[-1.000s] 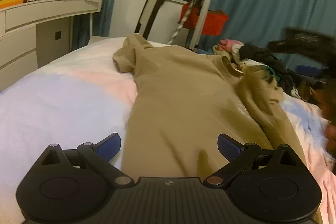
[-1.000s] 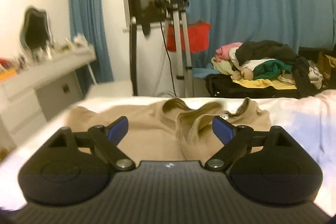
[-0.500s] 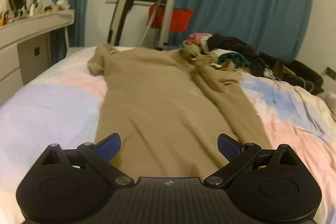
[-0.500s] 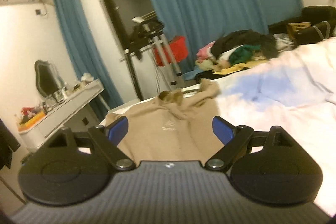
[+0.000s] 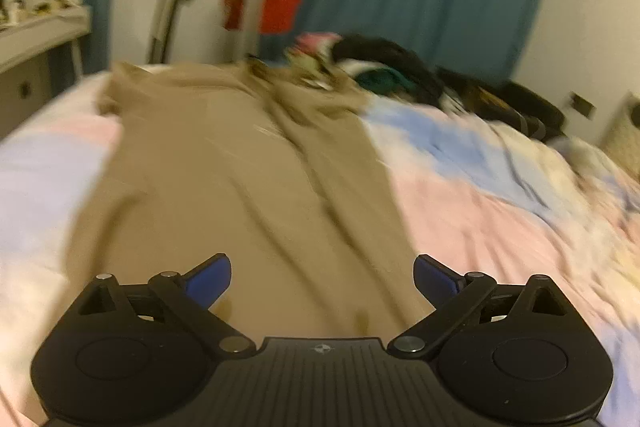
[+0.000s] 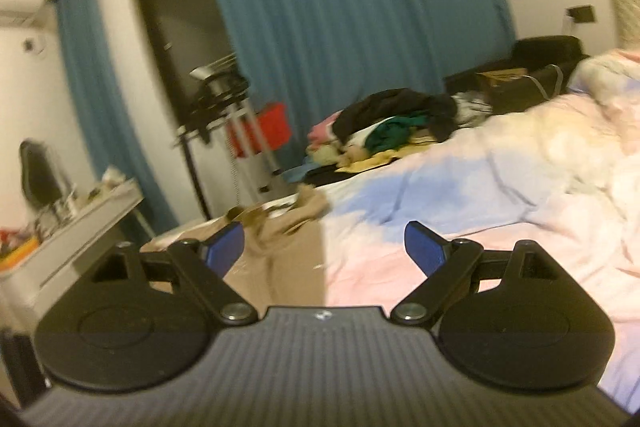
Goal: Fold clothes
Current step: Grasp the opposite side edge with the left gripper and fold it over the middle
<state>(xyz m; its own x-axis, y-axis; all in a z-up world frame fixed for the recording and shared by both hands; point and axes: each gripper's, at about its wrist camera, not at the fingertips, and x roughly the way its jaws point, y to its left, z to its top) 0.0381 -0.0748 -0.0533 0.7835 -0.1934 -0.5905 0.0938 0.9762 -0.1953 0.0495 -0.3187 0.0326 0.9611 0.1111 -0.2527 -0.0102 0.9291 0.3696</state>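
Note:
A tan long-sleeved shirt [image 5: 240,167] lies spread lengthwise on the pastel pink and blue bedspread [image 5: 480,195], its right side and sleeve folded over the body. My left gripper [image 5: 322,277] is open and empty above the shirt's near hem. My right gripper [image 6: 324,247] is open and empty above the shirt's right edge; the shirt [image 6: 280,255] shows between and left of its fingers. The left wrist view is blurred.
A pile of mixed clothes [image 6: 392,127] lies at the far end of the bed. A tripod stand [image 6: 236,131] with a red box and blue curtains [image 6: 340,27] are behind. A white dresser [image 6: 80,227] stands at the left. A black bag [image 6: 536,67] sits at the right.
Both grippers have moved right and nearer the hem end of the shirt. The right wrist view has swung right and now shows more bedspread. Both stay open.

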